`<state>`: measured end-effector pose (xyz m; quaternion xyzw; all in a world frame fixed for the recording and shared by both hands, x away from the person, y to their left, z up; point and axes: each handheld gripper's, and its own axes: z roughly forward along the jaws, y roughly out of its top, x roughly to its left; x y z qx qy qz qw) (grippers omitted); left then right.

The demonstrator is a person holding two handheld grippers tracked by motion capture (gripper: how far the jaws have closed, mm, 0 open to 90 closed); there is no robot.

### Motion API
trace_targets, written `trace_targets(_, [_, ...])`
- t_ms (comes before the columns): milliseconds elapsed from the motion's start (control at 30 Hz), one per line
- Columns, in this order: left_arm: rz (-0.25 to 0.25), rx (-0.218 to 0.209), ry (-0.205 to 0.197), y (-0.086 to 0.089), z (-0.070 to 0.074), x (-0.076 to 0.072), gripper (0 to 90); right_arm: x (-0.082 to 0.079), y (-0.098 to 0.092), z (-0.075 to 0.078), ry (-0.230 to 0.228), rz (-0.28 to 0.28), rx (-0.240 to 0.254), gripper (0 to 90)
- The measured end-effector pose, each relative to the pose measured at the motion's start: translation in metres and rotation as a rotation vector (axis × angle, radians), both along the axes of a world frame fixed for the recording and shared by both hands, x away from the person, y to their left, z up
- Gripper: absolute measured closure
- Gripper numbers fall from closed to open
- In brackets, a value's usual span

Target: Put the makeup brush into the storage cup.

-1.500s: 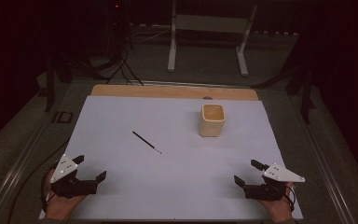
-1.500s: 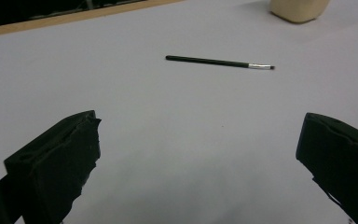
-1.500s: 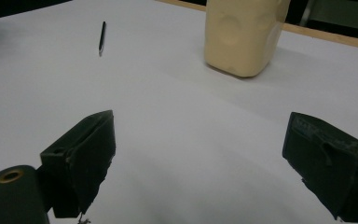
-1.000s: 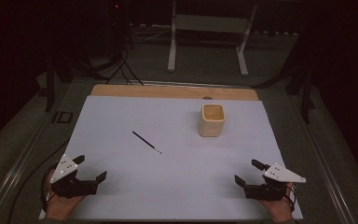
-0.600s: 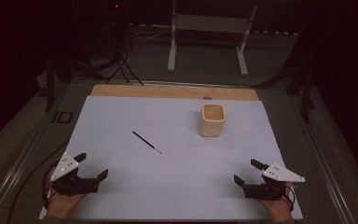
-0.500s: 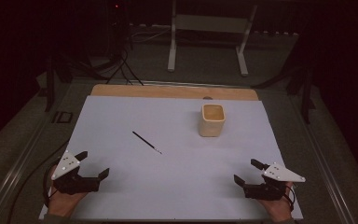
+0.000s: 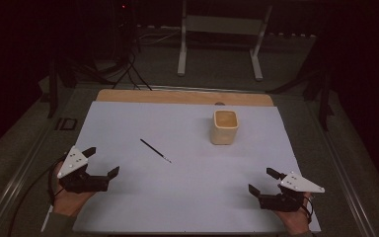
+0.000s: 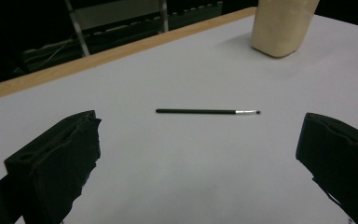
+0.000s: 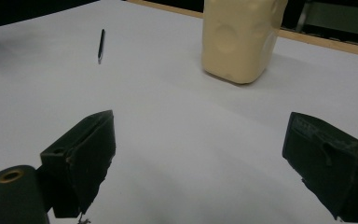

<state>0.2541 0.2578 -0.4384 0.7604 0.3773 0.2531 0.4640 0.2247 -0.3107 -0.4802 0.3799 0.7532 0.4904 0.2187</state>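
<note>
1. The left gripper (image 7: 101, 163) sits low at the near-left corner of the counter (image 7: 128, 123), jaws spread wide and holding nothing. Its own camera looks straight at the thin black brush (image 8: 207, 111), which lies flat between the two jaw tips in that view but well ahead of them.
2. The right gripper (image 7: 264, 181) rests at the near-right corner, also spread and empty. The cream cup (image 7: 224, 127) stands upright ahead of it, well apart.
3. In the high view the brush (image 7: 155, 150) lies at a slant on the white sheet, left of centre, nearer the left gripper than the right, and clear of the cup.
4. Likely trouble: the brush is thin and lies flat, so the jaws may close above it, or press one end and flick or roll it away. Coming in along its length rather than across it would leave little to pinch.
5. If the brush is meant for the cup, a light, narrow cup could tip from a sideways knock by a jaw or the brush tip.
6. Room is generous: bare sheet all around the brush and between the grippers. The wooden far edge lies just behind the cup; the near edge is just by both hands.
</note>
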Motion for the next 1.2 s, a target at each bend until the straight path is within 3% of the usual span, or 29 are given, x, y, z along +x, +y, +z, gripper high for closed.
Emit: trace_targets(1200, [-0.026,0.005,-0.062,-0.017,0.03,0.036,0.7,-0.002,-0.004,0.005,-0.028,0.008,0.024,9.3])
